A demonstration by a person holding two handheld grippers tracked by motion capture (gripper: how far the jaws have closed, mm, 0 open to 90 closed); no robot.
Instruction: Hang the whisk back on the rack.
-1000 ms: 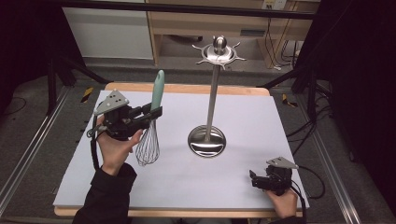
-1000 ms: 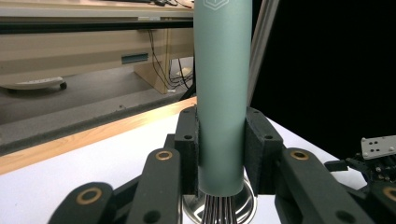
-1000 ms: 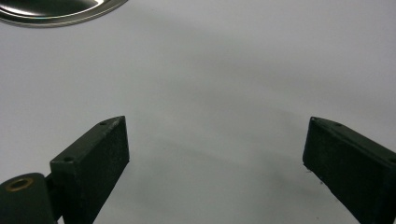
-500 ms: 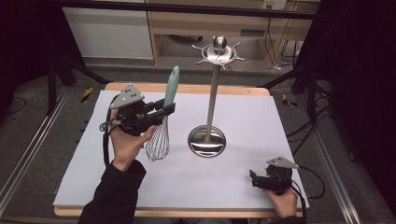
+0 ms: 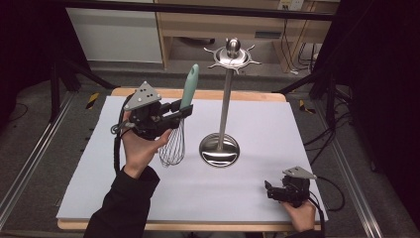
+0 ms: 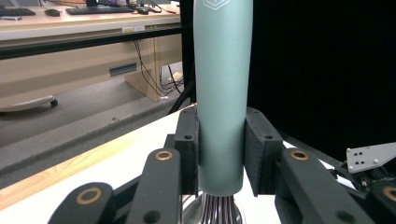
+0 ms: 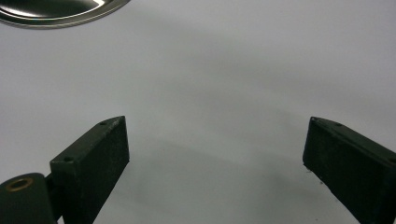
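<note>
- Standing nearly upright above the white table sheet (image 5: pixel 247 198), a whisk (image 5: pixel 174 144) with a teal handle (image 6: pixel 223 93) hangs with its wire loops down, left of the stand's base and over the sheet's middle-left.
- Both jaws of the left gripper (image 5: pixel 177 115) press against the handle's lower end, just above where the wires begin; the left gripper view shows a black pad (image 6: pixel 187 149) tight on each side.
- A metal utensil stand (image 5: pixel 224 104) rises just right of the whisk: round base (image 5: pixel 219 150) on the sheet, thin pole, hooked ring and ball on top.
- Near the sheet's front right corner, the right gripper (image 5: pixel 271 189) sits low in the person's hand, jaws spread wide with nothing between them.
</note>
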